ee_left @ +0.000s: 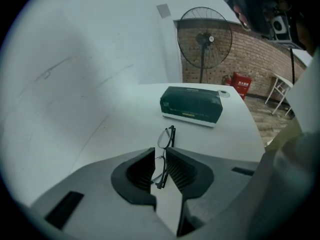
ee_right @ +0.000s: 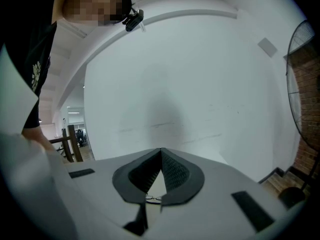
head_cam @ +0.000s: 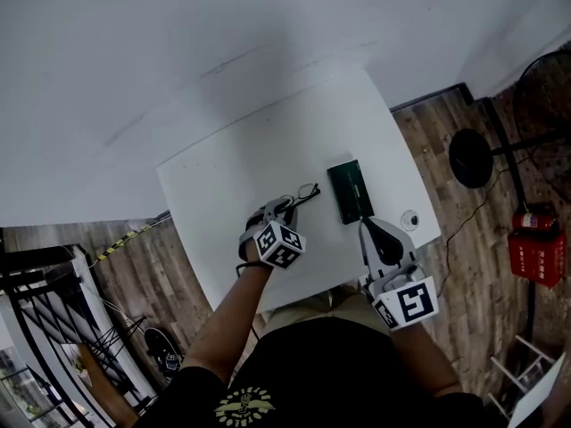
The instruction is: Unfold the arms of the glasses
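Note:
The thin black-framed glasses point(head_cam: 305, 192) lie folded near the middle of the white table point(head_cam: 232, 194). My left gripper point(head_cam: 285, 206) is shut on one end of them. In the left gripper view the frame point(ee_left: 167, 137) runs out from between the ribbed pads point(ee_left: 144, 170) toward the box. My right gripper point(head_cam: 366, 226) hovers to the right near the table's front edge, shut and holding nothing. In the right gripper view its fingertips point(ee_right: 161, 153) meet, and a bit of the glasses point(ee_right: 152, 199) shows below them.
A dark green box point(head_cam: 350, 191) point(ee_left: 191, 105) lies just right of the glasses. A small white round object point(head_cam: 410, 219) sits near the table's right corner. A standing fan point(head_cam: 470, 157) point(ee_left: 205, 38) and red fire extinguishers point(head_cam: 535, 248) stand on the wooden floor to the right.

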{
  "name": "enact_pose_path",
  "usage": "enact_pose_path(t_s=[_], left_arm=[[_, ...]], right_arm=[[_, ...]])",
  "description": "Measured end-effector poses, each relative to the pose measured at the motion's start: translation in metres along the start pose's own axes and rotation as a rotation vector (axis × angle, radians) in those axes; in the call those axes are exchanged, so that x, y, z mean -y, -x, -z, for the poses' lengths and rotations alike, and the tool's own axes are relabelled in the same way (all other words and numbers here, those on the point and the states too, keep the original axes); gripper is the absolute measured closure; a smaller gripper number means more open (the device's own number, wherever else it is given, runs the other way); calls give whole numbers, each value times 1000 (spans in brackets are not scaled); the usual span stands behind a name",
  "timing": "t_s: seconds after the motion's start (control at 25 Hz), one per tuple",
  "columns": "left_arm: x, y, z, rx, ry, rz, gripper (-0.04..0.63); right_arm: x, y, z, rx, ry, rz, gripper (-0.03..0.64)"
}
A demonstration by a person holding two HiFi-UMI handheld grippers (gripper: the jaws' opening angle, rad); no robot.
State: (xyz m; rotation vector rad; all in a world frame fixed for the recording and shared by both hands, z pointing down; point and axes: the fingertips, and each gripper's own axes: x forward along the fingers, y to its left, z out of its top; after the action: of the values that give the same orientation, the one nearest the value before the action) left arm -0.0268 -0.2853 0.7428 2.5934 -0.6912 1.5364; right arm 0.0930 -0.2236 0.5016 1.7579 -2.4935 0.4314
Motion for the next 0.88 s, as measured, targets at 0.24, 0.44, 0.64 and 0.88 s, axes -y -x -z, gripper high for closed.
enact_pose_path(t_s=[0.24, 0.44, 0.64, 0.88], left_arm=[[5, -26, 10, -83, -63, 25, 518], [11, -48, 12, -143, -161, 32, 517], [11, -61, 14, -200, -233, 8, 517], [6, -63, 12, -241, -266, -40, 525]], right_arm=[[11, 7, 4, -11, -11, 39, 624], [20, 16, 9, -20, -25, 72, 624], [28, 27, 12, -24, -35, 98, 624], [38, 35, 11, -28, -45, 124, 624]])
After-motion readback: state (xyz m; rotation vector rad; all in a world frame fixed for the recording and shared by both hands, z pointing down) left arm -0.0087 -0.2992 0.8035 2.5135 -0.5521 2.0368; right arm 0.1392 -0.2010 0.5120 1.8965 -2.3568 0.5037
